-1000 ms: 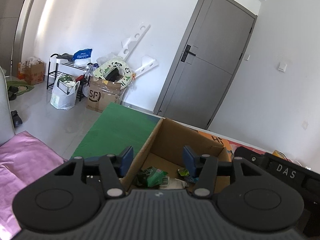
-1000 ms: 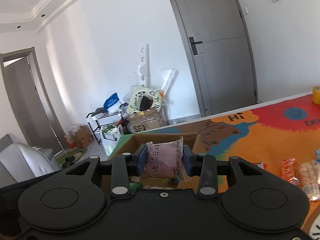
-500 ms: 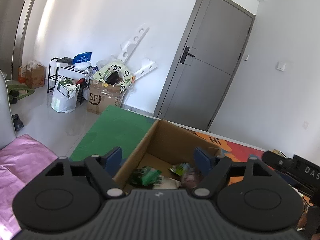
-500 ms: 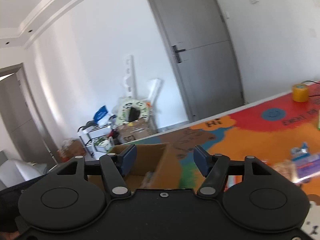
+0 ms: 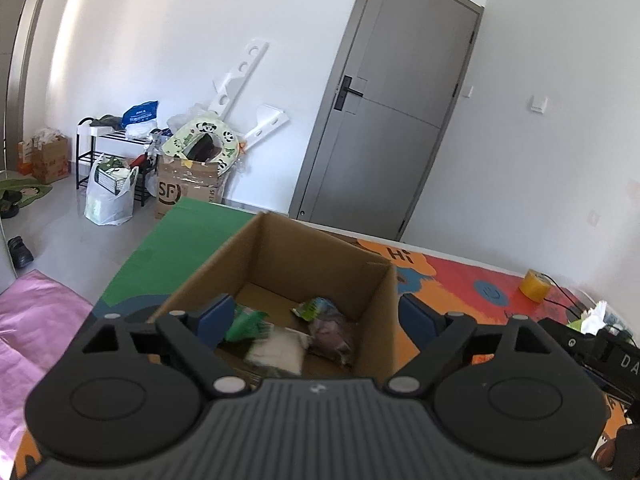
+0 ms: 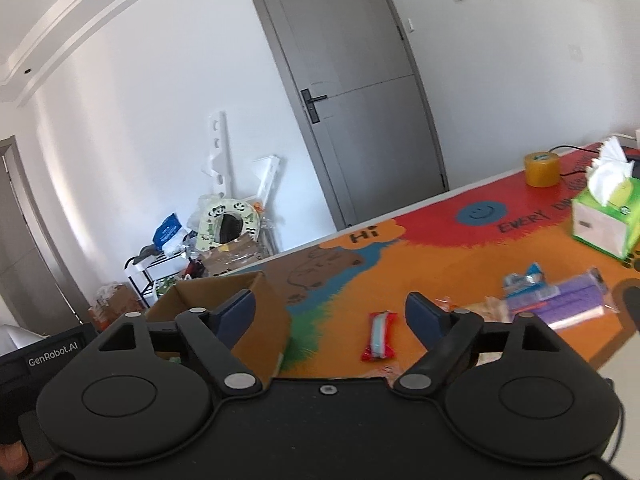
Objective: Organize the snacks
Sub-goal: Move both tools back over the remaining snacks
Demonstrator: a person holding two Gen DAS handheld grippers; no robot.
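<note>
An open cardboard box [image 5: 280,256] stands on the colourful table mat, holding a green packet [image 5: 244,322], a white packet [image 5: 276,350] and a pink packet [image 5: 332,330]. My left gripper [image 5: 316,318] is open and empty, just above the box's near side. The box also shows in the right wrist view [image 6: 256,312]. My right gripper [image 6: 332,312] is open and empty, to the right of the box, above the mat. A red and white snack bar [image 6: 378,336] lies ahead of it. A purple packet [image 6: 572,298] and a blue packet [image 6: 524,278] lie further right.
A green tissue box [image 6: 604,220] and a yellow tape roll [image 6: 542,168] stand at the table's far right; the tape also shows in the left wrist view [image 5: 535,285]. The other gripper's black body [image 5: 592,352] is at the right. Floor clutter and a grey door lie beyond the table.
My right gripper opened, let go of the pink packet into the box and swung right toward the loose snacks. My left gripper opened wider and rose over the box.
</note>
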